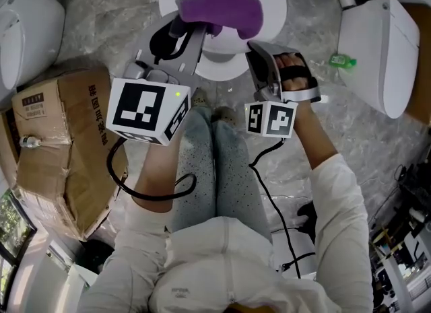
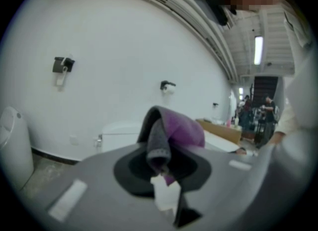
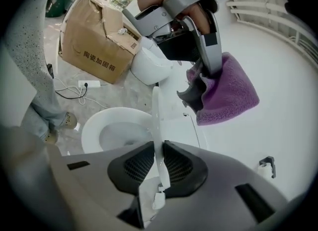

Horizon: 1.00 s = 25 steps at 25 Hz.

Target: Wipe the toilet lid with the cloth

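Nearest: the person's white top [image 1: 222,264] and grey speckled trousers [image 1: 215,163], standing at the front of the toilet.

Left gripper [image 1: 192,30] is held out ahead. Its jaws are clamped on a fold of the purple terry cloth [image 1: 222,10]. The left gripper view shows that fold pinched between the pads, with the rest bunched beyond them.

Right gripper [image 1: 261,54] sits at the right-hand edge of the white plastic toilet lid [image 1: 269,2]. In the right gripper view its jaws pinch the lid's thin rim, seen edge-on, with the pads against both faces as far as I can judge. The white ceramic bowl [image 3: 94,125] lies open on one side of that rim and the cloth hangs on the other.

Key relation: the cloth hangs up and to the left of the right gripper, over the left half of the lid's broad face. Whether it touches the lid I cannot tell. The lid's long axis runs straight away from the person, front edge to hinge.

The left gripper is the nearer one and carries the cloth. Likely next: lower the cloth onto the face and stroke along that axis while the right gripper steadies the rim.

Off task: a taped brown cardboard box [image 1: 60,143] on the grey marbled floor [image 1: 337,123], left of the person.
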Motion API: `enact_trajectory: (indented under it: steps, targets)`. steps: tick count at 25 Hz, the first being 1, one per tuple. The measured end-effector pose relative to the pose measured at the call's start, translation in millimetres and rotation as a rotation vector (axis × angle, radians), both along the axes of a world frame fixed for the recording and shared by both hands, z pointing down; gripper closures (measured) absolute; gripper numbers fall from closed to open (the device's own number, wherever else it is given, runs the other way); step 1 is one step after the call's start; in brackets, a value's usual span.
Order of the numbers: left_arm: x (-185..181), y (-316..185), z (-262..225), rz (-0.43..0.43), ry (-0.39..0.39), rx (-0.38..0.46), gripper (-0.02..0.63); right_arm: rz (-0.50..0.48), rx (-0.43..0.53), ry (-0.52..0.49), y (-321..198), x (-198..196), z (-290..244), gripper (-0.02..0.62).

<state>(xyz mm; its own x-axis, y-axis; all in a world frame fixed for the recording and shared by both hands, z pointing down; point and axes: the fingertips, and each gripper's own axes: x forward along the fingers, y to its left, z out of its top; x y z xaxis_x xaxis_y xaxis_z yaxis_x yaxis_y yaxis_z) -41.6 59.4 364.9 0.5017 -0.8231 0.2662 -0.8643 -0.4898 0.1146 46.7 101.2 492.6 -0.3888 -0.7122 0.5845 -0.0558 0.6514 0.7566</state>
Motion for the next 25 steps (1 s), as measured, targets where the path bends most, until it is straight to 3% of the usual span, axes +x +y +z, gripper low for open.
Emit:
enact_trajectory:
  steps: [5, 10, 16, 25]
  targets:
    - [0, 18, 17, 0.000, -0.006, -0.020, 0.556, 0.016, 0.034, 0.020, 13, -1, 16, 0.524]
    - [0, 24, 19, -0.006, -0.004, -0.030, 0.556, -0.009, -0.018, 0.073, 26, -2, 31, 0.437]
    - [6, 22, 16, 0.004, -0.003, -0.032, 0.555, -0.027, -0.078, 0.081, 33, -1, 37, 0.430]
    - [10, 15, 21, 0.017, 0.002, -0.043, 0.555, -0.049, -0.434, 0.014, 48, -3, 58, 0.470]
